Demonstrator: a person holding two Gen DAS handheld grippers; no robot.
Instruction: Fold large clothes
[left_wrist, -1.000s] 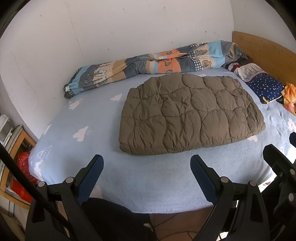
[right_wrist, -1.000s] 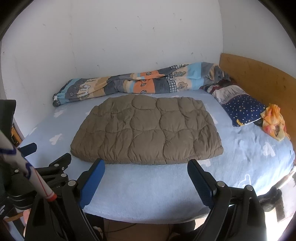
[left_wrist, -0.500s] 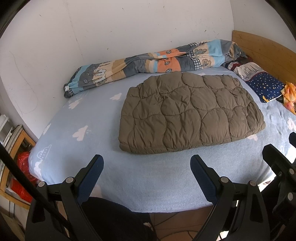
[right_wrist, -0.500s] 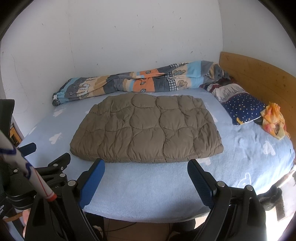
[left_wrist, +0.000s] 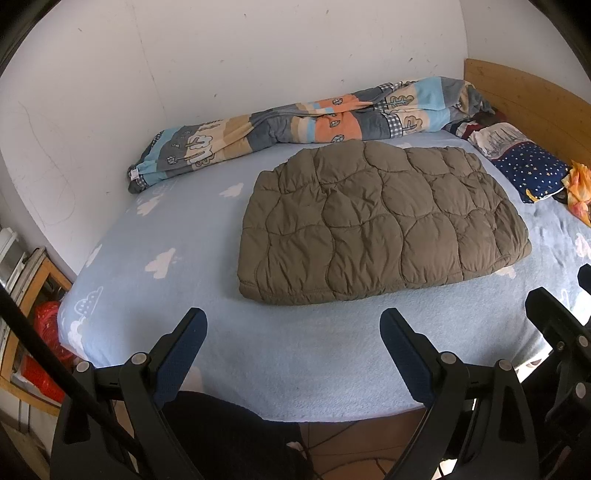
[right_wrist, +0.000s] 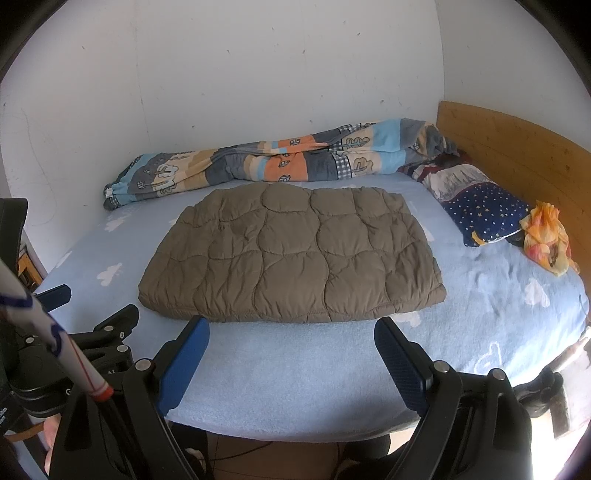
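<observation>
The brown quilted coat (left_wrist: 380, 225) lies folded into a flat rectangle in the middle of the bed (left_wrist: 177, 236), well apart from both tools; the left tool (left_wrist: 291, 332) and the right tool (right_wrist: 291, 336) hang over the near bed edge with jaws wide and nothing in them. The padding looks springy and slippery, so a grab at only the top layer could peel the fold open or drag the whole bundle askew; the patterned blanket (right_wrist: 280, 162) just beyond could get caught too. Against the earlier frames nothing has shifted; coat, tools and jaw width look the same.

The olive-brown quilted puffer garment (left_wrist: 380, 225) (right_wrist: 291, 254) lies flat in the middle of the light-blue cloud-print bed sheet (left_wrist: 177, 236) (right_wrist: 295, 365), folded into 1 roughly rectangular, puffy pad (no sleeves or collar showing). Its long stitched edge faces the near side of the bed, corners rounded.
</observation>
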